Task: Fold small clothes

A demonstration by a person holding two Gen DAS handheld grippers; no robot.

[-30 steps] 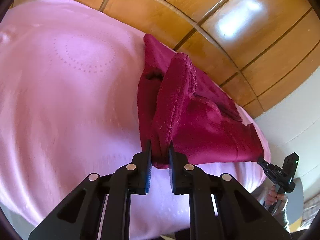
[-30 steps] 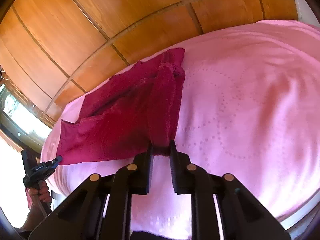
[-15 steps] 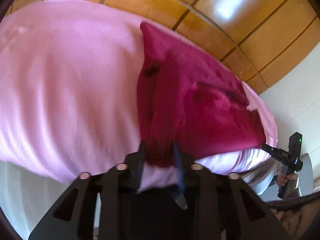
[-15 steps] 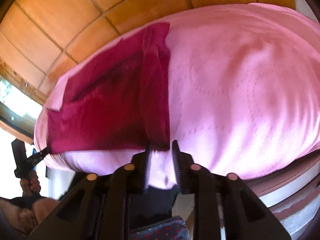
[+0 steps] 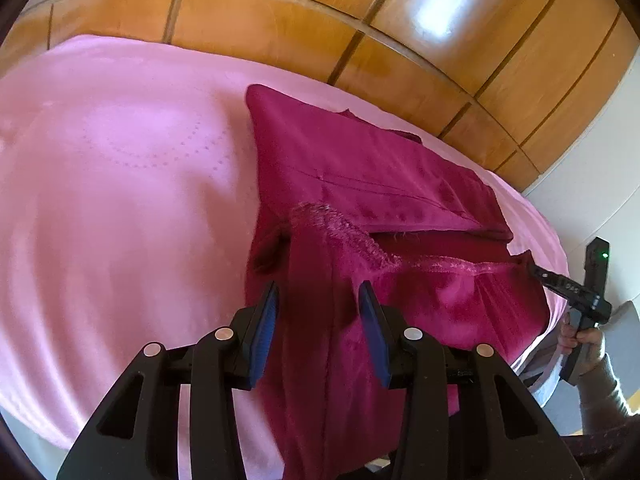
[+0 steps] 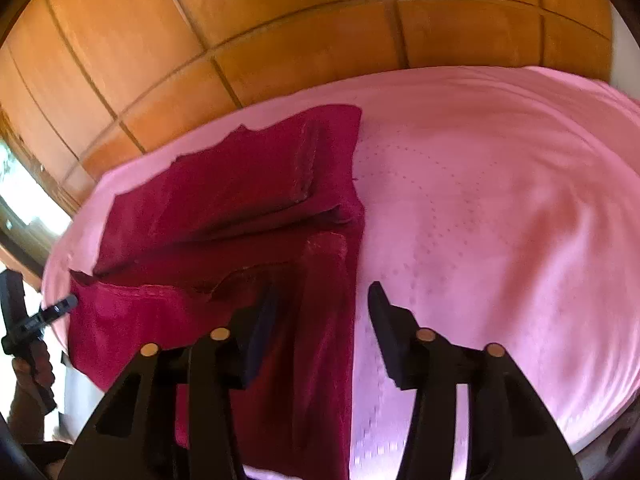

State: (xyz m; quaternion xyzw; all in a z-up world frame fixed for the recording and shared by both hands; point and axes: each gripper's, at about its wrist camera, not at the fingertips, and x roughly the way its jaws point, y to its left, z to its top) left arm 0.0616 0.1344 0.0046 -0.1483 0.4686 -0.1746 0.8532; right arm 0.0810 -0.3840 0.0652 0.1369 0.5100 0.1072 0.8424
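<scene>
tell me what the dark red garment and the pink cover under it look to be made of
Dark red garment: likely soft fleece or velour; matte nap, fuzzy pale seam edge. Pink cover: smooth woven fabric, probably cotton or a blend, with slight sheen and a woven dotted ring pattern.

Glossy wood-panelled wall (image 5: 280,28) behind pink bed (image 5: 120,200)

Black left gripper (image 5: 318,312) has blue-padded jaws (silver screws), grey sleeve (image 5: 604,392).

pink bedspread (image 5: 120,208), glossy wooden panelled wall (image 5: 280,28)
</scene>
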